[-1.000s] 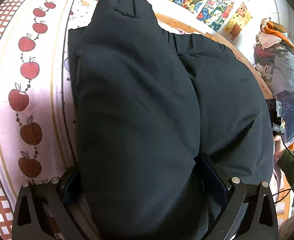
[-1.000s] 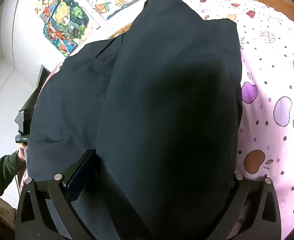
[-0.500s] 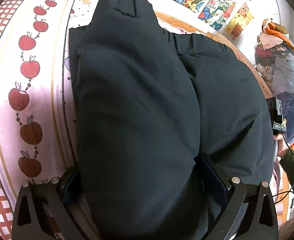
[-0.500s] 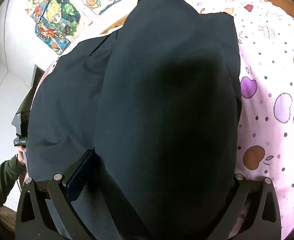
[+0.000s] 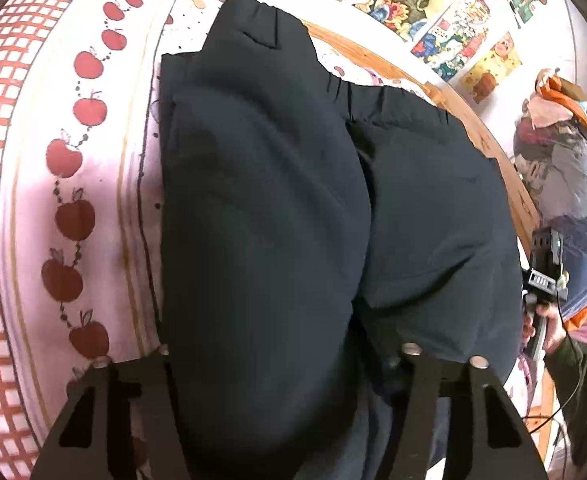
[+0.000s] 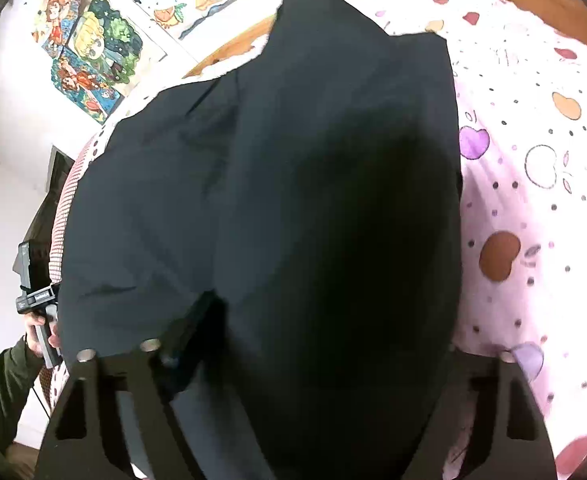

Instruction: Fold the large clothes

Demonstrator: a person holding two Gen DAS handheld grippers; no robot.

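Two puffy folds of the dark garment on the bed are bracketed by the closing left gripper and right gripper; thick, even bites should be taken before lifting.

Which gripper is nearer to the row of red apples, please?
Left. The left gripper is beside the row of red apples; the right gripper is across the dark garment from them. Both jaws are closing around it.

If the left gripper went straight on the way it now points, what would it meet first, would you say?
The dark garment: a puffy fold of it already sits between the closing jaws of the left gripper and fills the line ahead. The bedsheet lies beyond, probably underneath.
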